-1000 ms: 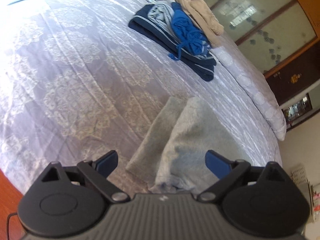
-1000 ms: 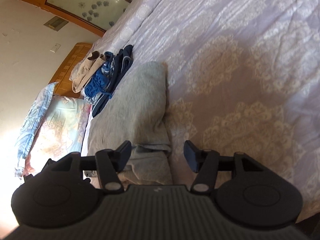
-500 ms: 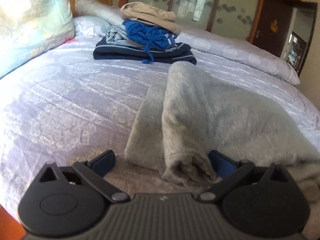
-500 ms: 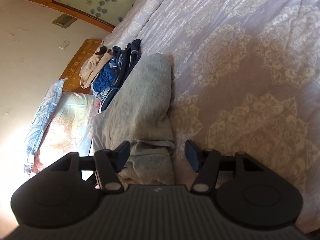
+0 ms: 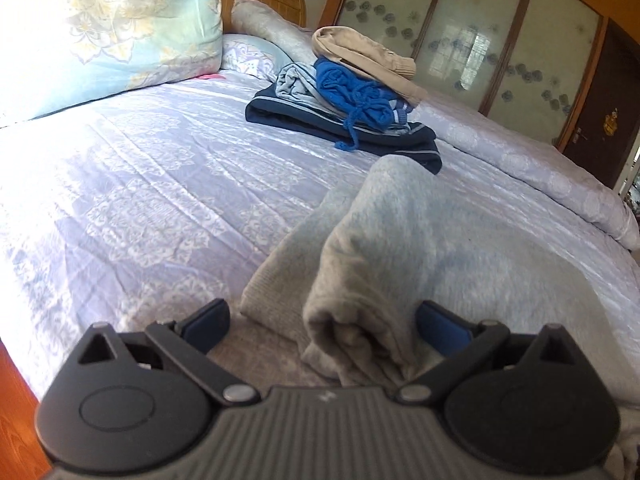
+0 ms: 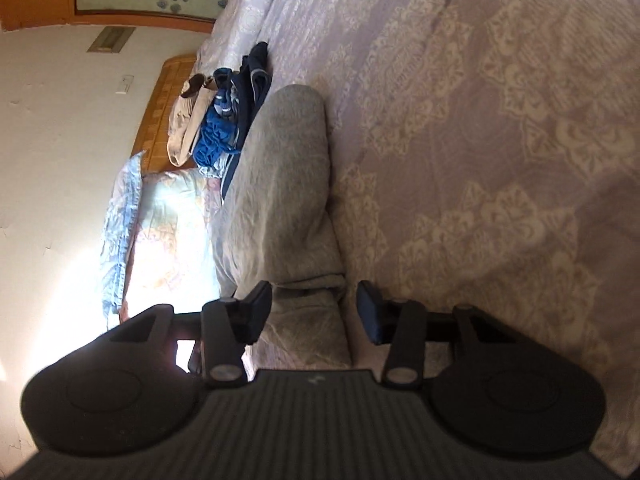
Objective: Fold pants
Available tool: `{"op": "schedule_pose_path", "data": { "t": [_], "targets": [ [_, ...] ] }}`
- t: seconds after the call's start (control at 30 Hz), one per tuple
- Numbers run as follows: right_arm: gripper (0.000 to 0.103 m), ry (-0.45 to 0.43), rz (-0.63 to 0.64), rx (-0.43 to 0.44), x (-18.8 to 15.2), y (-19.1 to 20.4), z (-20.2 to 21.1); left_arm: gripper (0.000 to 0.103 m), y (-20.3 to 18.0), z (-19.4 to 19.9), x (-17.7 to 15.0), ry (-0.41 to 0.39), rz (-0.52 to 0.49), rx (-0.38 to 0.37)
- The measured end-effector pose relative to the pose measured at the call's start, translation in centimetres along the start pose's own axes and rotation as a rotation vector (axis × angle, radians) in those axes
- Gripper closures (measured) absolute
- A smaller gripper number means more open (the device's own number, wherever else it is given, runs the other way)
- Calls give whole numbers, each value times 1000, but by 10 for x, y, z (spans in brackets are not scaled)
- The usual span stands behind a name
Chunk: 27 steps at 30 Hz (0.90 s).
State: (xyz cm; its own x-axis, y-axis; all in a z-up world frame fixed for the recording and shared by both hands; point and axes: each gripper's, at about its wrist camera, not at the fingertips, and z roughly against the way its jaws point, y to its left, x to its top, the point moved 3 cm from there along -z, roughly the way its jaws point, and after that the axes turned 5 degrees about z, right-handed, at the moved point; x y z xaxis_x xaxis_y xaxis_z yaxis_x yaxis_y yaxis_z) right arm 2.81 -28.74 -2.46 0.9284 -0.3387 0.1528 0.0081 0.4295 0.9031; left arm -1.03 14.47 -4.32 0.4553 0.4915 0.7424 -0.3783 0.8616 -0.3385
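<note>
The grey pants (image 5: pixel 400 240) lie folded lengthwise on the lilac bedspread (image 5: pixel 140 184). Their bunched near end sits between the fingers of my left gripper (image 5: pixel 324 326), which is open; the right blue pad touches the cloth and the left pad stands clear of it. In the right wrist view the other near end of the pants (image 6: pixel 280 184) lies between the fingers of my right gripper (image 6: pixel 314 312). Its jaws are closing, with a small gap left at the right pad.
A stack of folded clothes (image 5: pixel 352 100), navy, blue and tan, sits farther up the bed, also seen as the stack (image 6: pixel 224 120). A floral pillow (image 5: pixel 112 32) leans on the headboard. A wardrobe (image 5: pixel 500 40) stands beyond the bed. The wooden bed edge (image 5: pixel 16 400) is at lower left.
The left gripper dropped low and swung level along the bed, up to the pants' near end. The right gripper moved closer to the pants and its jaws narrowed around the cloth.
</note>
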Motion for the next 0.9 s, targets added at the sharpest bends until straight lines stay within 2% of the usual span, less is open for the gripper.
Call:
{"op": "schedule_pose_path", "data": {
  "t": [0.07,0.23,0.33,0.43,0.53,0.67,0.73,0.8,0.9],
  "targets": [
    [54,-58,8,6,-8,1,6,0,-1,-1,1,29,-35,-9],
    [54,-267,-30,54,-30,-7,28,0,-4,7,-4,97,-181,-24],
    [55,-325,-103,73,-33,-14,37,0,-3,19,-10,119,-213,-32],
    [56,-321,-132,61,-31,-15,39,0,3,35,-2,143,-130,-73],
    [57,-291,-114,38,-30,-11,37,0,19,47,12,114,-2,-117],
    [56,-253,-95,34,-29,-7,30,0,41,37,28,126,104,-113],
    [54,-249,-97,40,-27,-6,30,0,48,31,42,135,135,-130],
    [45,-265,-86,33,-25,-3,32,0,50,25,58,136,141,-147],
    [34,-305,-49,11,-16,4,34,0,42,8,77,161,90,-170]
  ]
}}
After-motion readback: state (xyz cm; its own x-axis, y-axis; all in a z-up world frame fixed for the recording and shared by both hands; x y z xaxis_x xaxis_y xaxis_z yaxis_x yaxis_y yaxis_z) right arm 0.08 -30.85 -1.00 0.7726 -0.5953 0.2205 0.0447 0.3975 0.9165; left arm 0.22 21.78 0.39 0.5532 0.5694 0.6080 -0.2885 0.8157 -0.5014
